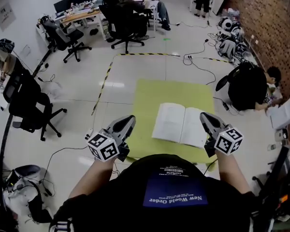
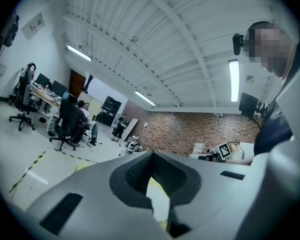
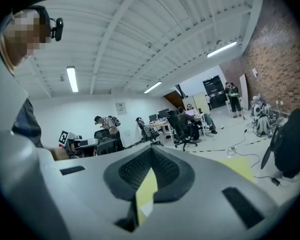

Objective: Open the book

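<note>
The book [image 1: 180, 124] lies open on the yellow-green table [image 1: 154, 98], its white pages face up and spread left and right. In the head view both grippers hang above the table's near edge, close to the person's chest. My left gripper [image 1: 131, 119] is left of the book and clear of it, jaws shut and empty. My right gripper [image 1: 203, 115] hovers over the book's right page, also shut and empty. In the left gripper view the left gripper [image 2: 151, 155] points level across the room. The right gripper [image 3: 151, 150] does the same in the right gripper view.
Black office chairs [image 1: 34, 108] stand on the floor to the left, and more sit at desks [image 1: 82, 14] at the back with seated people. A person [image 1: 253, 86] sits on the floor by the brick wall at right. Cables and black-yellow tape [image 1: 104, 83] cross the floor.
</note>
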`<act>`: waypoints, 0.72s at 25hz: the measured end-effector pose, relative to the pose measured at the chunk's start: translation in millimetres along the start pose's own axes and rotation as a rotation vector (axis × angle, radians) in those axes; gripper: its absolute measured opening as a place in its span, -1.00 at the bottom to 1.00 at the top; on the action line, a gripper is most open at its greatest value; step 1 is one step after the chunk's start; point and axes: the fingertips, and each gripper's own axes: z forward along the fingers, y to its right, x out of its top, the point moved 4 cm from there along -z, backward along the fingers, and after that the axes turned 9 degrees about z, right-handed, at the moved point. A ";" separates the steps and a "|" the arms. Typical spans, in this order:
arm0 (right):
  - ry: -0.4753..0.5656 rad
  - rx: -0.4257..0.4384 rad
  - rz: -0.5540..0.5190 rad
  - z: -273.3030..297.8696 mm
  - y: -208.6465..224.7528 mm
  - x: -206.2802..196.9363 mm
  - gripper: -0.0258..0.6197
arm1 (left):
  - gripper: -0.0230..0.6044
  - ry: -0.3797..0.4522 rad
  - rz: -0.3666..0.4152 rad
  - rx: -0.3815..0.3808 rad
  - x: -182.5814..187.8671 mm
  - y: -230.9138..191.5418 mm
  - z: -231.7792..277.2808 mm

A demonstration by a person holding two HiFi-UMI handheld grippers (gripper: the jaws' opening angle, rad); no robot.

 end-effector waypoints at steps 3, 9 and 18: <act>-0.021 0.007 0.012 14.4 -3.1 -7.2 -0.96 | -0.91 0.026 -0.018 0.006 -4.3 -3.0 -15.6; -0.055 0.022 -0.012 24.0 -7.5 -11.7 -0.97 | -0.91 0.034 0.002 0.014 -4.8 -2.6 -17.9; -0.073 0.007 -0.043 17.4 -9.4 -19.5 -0.97 | -0.91 0.004 0.002 -0.007 -8.1 -2.5 -14.9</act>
